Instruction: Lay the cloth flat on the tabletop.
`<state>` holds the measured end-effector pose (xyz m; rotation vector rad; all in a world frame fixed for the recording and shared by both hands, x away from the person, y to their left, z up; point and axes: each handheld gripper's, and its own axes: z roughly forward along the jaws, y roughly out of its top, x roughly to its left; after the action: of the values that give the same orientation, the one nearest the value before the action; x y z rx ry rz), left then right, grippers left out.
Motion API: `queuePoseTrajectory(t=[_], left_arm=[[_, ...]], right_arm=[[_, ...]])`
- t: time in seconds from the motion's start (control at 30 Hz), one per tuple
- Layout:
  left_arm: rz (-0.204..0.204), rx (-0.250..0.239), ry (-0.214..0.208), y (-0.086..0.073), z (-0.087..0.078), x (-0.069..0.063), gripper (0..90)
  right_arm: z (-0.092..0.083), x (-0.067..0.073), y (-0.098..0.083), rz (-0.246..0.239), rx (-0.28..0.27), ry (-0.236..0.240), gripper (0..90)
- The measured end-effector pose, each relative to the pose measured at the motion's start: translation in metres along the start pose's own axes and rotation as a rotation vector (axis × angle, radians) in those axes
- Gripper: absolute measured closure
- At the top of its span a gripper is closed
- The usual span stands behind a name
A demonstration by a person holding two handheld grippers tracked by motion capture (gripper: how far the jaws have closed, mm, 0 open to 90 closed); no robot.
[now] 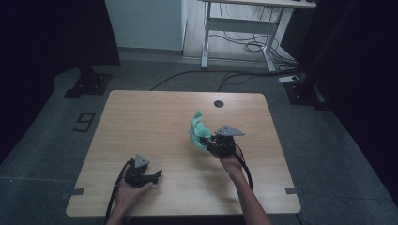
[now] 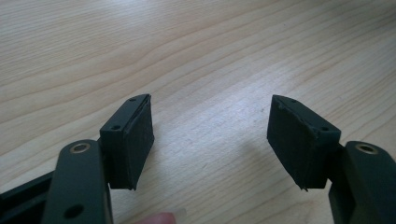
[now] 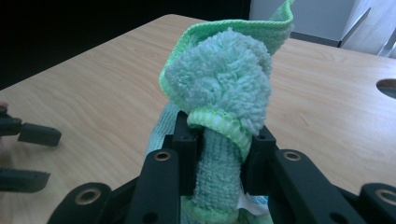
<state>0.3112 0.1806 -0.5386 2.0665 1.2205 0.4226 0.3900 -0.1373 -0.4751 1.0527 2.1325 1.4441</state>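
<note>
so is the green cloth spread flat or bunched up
Bunched up. The green cloth is gathered into a wad, pinched between the right gripper's jaws, with a loose corner sticking up above the table.

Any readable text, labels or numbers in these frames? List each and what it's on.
"9": a dark numeral marked on the grey floor left of the light wooden table; seen from the high view it could equally be a 6.
A white tag on the green terry cloth held in the right gripper: any print on it is too small to read.
No other text.
</note>
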Motion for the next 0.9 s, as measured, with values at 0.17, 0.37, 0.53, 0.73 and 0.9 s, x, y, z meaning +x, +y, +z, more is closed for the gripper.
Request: queuePoseTrajectory(t=[0.17, 0.37, 0.53, 0.73, 0.9], left_arm=[[0.011, 0.003, 0.002, 0.0, 0.0, -0.002, 31.4], [0.006, 0.004, 0.007, 0.0, 0.0, -0.002, 31.4], [0.007, 0.005, 0.007, -0.001, 0.001, -0.003, 31.3], [0.007, 0.005, 0.005, 0.0, 0.001, -0.004, 31.2], [0.009, 0.006, 0.003, 0.0, 0.002, -0.004, 31.1]], right_arm=[[-0.012, 0.002, -0.012, 0.01, -0.008, 0.008, 71.7], [-0.027, 0.008, -0.026, -0.004, -0.007, 0.011, 71.6], [-0.036, 0.015, -0.037, -0.002, -0.012, 0.025, 71.5], [-0.041, 0.028, -0.053, -0.03, 0.016, 0.04, 71.2], [-0.035, 0.032, -0.066, -0.037, 0.058, 0.042, 70.8]])
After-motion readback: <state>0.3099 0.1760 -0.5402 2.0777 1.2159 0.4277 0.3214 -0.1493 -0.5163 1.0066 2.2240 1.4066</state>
